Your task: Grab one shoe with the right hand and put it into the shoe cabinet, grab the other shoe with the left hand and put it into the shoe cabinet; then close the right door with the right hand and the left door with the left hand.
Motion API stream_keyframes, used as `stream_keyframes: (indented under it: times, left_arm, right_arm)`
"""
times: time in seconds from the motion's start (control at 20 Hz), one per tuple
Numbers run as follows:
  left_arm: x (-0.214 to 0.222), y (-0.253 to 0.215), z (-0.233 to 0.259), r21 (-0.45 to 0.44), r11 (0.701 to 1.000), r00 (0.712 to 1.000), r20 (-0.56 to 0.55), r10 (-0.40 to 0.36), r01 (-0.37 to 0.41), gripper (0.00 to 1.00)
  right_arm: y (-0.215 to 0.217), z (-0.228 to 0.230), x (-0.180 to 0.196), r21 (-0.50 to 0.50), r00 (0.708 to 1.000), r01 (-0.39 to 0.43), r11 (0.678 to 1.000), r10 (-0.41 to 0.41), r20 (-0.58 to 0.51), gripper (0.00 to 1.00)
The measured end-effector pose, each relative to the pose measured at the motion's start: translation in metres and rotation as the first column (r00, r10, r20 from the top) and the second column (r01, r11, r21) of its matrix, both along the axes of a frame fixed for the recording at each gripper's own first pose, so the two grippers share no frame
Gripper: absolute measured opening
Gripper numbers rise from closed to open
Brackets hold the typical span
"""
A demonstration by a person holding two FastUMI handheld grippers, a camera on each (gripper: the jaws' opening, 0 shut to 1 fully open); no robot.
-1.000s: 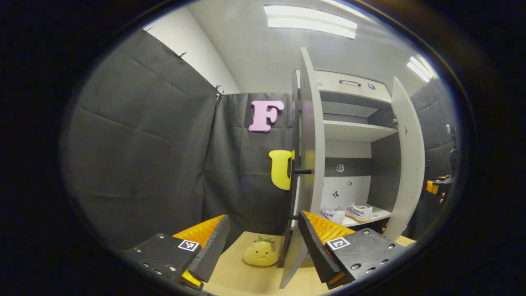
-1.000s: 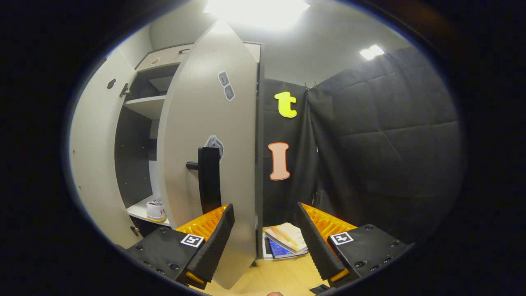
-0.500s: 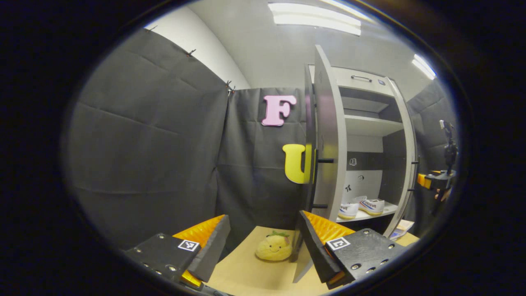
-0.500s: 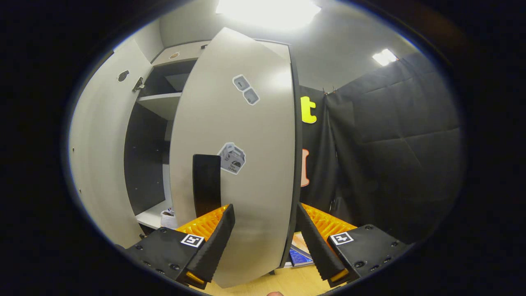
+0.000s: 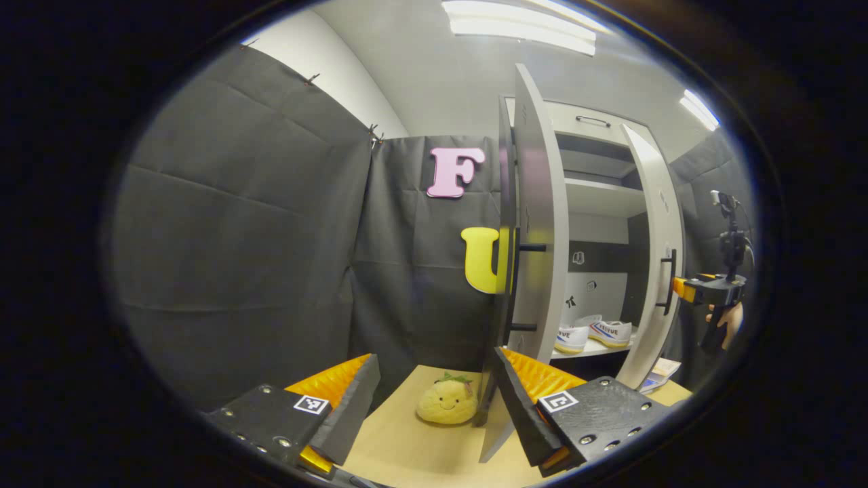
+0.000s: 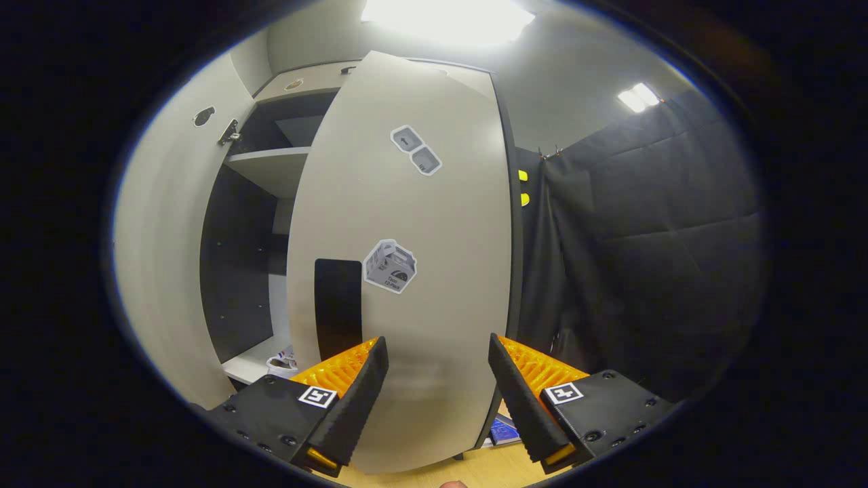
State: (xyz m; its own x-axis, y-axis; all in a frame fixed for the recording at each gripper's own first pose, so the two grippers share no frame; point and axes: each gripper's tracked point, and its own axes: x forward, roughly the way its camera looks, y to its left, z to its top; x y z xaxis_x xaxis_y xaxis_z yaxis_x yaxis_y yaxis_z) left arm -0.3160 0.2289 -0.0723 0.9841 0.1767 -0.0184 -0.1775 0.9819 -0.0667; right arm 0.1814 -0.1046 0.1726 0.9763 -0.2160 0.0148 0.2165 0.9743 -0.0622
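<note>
Grey right door (image 6: 413,271) sits at my twelve o'clock; my right gripper (image 6: 434,386), spread wide and empty, pushes flat, clear of the handle (image 6: 337,305).

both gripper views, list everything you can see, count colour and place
shoe cabinet: 1, pale grey, dark inside, against the booth wall
left door: 1, grey, open
right door: 1, grey with stickers, partly closed
door handles: 2, black, one per door
shoes: 2, white, lower shelf
plush toy: 1, yellow, floor beside the left door
books: a stack, floor behind the right door
left gripper: open, near the left door
right gripper: open, facing the right door
hand: 1, holding the right gripper
</note>
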Motion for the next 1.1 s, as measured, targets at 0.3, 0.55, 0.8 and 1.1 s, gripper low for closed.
stream_keyframes:
  times: [0.3, 0.55, 0.8, 1.1]
  left_arm:
    - [0.012, 0.002, -0.007, 0.001, 1.0, 1.0, -0.018, -0.002, 0.002, 0.96]
    - [0.049, 0.022, -0.005, 0.006, 1.0, 0.999, -0.021, 0.027, -0.027, 0.96]
    - [0.074, 0.033, 0.005, -0.002, 0.999, 0.999, -0.014, 0.046, -0.046, 0.96]
    - [0.096, 0.004, 0.03, 0.035, 0.999, 0.999, 0.034, 0.02, -0.022, 0.96]
  right_arm:
    - [0.002, 0.0, 0.006, -0.003, 1.0, -0.016, 1.0, 0.016, -0.006, 0.95]
    - [0.002, 0.003, -0.023, 0.006, 0.999, -0.051, 0.999, 0.051, 0.018, 0.97]
    - [-0.007, -0.01, -0.064, -0.023, 0.997, -0.072, 0.997, 0.072, -0.008, 0.98]
    - [-0.041, -0.025, -0.094, -0.023, 0.998, -0.036, 0.999, 0.035, -0.043, 0.98]
